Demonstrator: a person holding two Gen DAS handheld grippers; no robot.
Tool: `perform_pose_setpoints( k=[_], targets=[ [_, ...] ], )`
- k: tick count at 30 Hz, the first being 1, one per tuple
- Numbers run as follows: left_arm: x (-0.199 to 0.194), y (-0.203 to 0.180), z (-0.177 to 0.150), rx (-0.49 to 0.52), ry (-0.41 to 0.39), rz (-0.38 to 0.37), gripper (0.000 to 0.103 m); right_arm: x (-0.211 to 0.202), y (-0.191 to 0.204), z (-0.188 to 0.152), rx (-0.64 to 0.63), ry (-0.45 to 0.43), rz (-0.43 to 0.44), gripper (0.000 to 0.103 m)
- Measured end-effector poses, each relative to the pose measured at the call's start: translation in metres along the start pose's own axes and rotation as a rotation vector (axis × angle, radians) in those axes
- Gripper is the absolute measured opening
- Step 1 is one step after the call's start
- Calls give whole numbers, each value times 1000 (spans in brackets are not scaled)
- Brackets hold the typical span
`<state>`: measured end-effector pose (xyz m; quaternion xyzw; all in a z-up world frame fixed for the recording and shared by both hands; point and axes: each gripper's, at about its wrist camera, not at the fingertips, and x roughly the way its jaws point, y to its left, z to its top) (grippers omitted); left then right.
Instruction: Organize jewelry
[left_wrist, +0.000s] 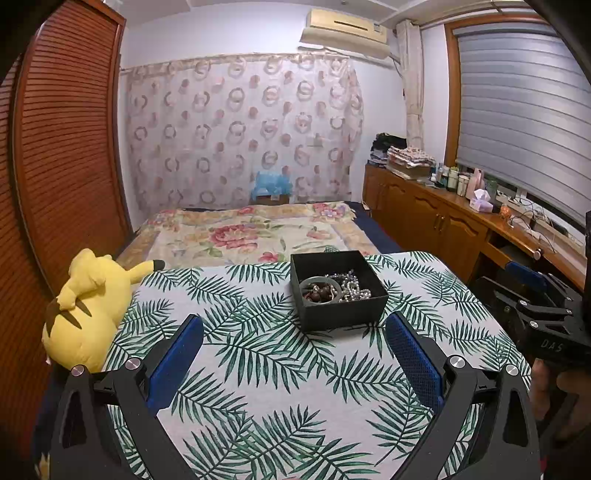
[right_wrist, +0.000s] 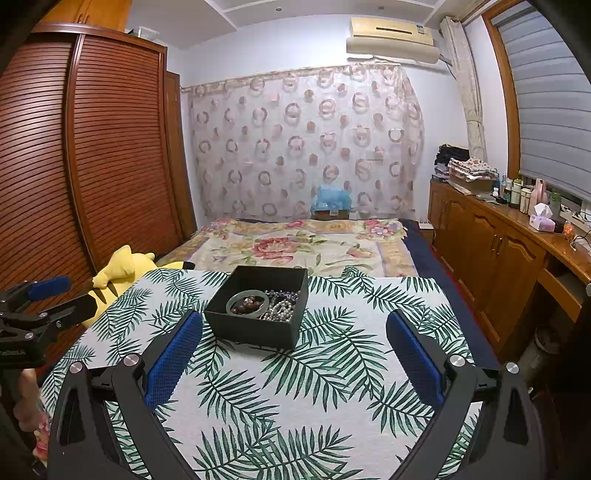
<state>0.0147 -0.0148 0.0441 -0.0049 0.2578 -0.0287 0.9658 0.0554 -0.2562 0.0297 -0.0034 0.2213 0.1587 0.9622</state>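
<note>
Both claws, left gripper (left_wrist: 293, 328) and right gripper (right_wrist: 294, 325), hang released above the palm-leaf tablecloth (left_wrist: 280, 369). All jewelry, seemingly a grey-green bangle (left_wrist: 320, 289), brown beads (left_wrist: 318, 294) and pearl strands (left_wrist: 351, 287), lies inside the square black box (left_wrist: 343, 314), so this fits gathering done or sorting ahead.

You have one open black box (left_wrist: 341, 295) on the leaf-print cloth; inside lie a grey-green bangle (left_wrist: 320, 289), brown beads (left_wrist: 318, 294) and pearl strands (left_wrist: 351, 286).

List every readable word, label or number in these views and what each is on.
"DAS": on the body of the right tongs, seen in the left wrist view.
Left tongs: lettering on the body, too blurred to read.
Air conditioner: sticker too small.
Counter bottles: labels too small.
</note>
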Motion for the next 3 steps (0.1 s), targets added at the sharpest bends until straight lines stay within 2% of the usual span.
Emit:
perform_pose_setpoints(
  k=[3],
  targets=[
    [0, 0, 0, 0, 0, 2, 95, 0, 0, -1, 1, 0, 0, 100]
  ],
)
